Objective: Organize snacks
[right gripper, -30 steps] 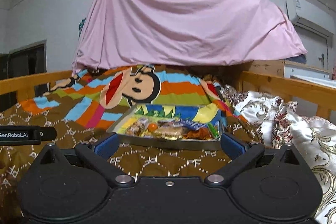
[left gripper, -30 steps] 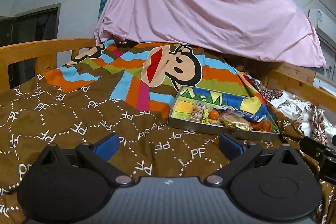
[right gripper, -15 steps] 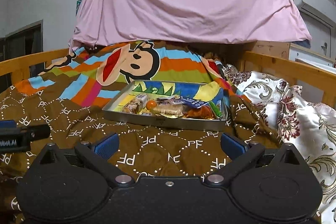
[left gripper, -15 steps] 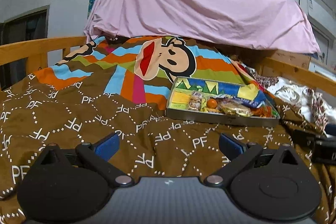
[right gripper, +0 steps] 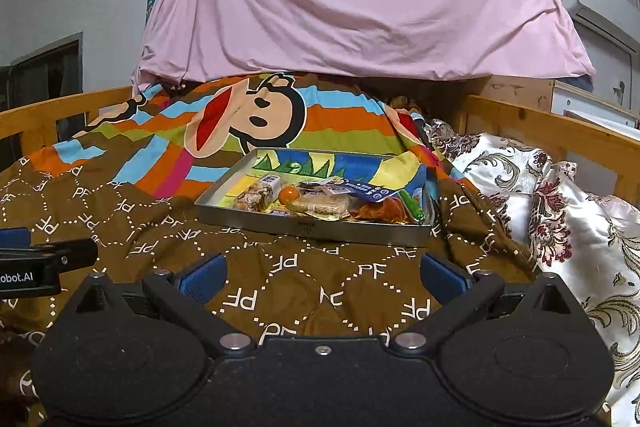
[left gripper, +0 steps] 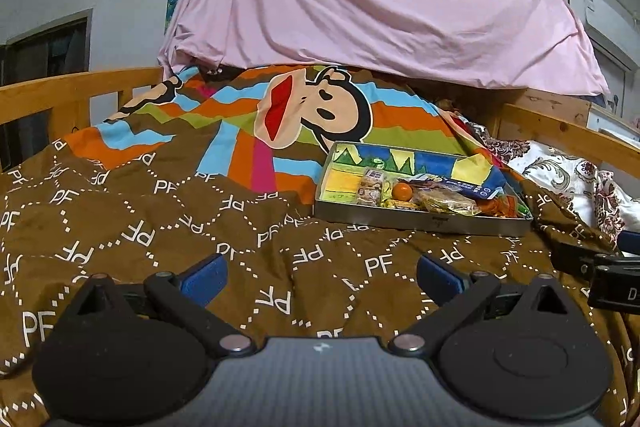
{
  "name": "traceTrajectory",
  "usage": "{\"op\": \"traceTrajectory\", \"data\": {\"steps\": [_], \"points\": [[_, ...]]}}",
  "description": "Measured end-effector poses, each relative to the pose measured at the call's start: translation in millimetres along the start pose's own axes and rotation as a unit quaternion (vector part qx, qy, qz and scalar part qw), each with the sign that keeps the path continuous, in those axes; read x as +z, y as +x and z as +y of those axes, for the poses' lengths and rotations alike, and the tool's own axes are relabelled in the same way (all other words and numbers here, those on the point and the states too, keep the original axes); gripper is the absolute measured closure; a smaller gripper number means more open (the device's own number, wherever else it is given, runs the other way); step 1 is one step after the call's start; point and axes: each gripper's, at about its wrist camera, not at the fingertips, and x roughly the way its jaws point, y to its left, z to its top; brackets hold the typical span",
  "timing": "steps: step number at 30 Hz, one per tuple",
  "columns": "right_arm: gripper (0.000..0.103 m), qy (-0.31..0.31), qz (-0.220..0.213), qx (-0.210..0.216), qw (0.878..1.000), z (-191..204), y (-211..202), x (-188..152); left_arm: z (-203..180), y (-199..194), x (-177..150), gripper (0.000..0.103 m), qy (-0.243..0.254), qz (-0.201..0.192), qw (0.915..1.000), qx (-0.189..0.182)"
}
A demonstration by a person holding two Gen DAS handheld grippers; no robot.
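Both low views toward shared tray (left gripper: 420, 221)

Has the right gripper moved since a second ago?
Yes. In its own view the right gripper has come closer to the tray and now looks down into it more, judged against the wooden rail.

The left gripper (left gripper: 318, 273), black with blue-padded fingers spread wide and empty, hangs over a brown quilt printed with white "PF" letters (left gripper: 160, 227). Far right on the quilt sits a shallow grey metal tray (left gripper: 420, 221) holding wrapped snacks (left gripper: 444, 201) and a small orange fruit (left gripper: 401, 191). Part of the right gripper (left gripper: 600, 267) shows at the right edge.
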Motion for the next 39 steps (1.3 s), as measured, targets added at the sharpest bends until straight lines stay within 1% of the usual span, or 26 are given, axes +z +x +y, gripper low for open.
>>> {"op": "traceTrajectory", "data": {"steps": [28, 39], "points": [[0.001, -0.005, 0.007, 0.0, 1.0, 1.2, 1.8, -2.8, -0.7, -0.4, -0.2, 0.0, 0.004, -0.001, 1.0, 0.001], [0.001, -0.008, 0.01, 0.0, 1.0, 0.7, 2.0, -3.2, -2.1, -4.4, 3.1, 0.0, 0.009, -0.01, 0.9996, 0.026]]}}
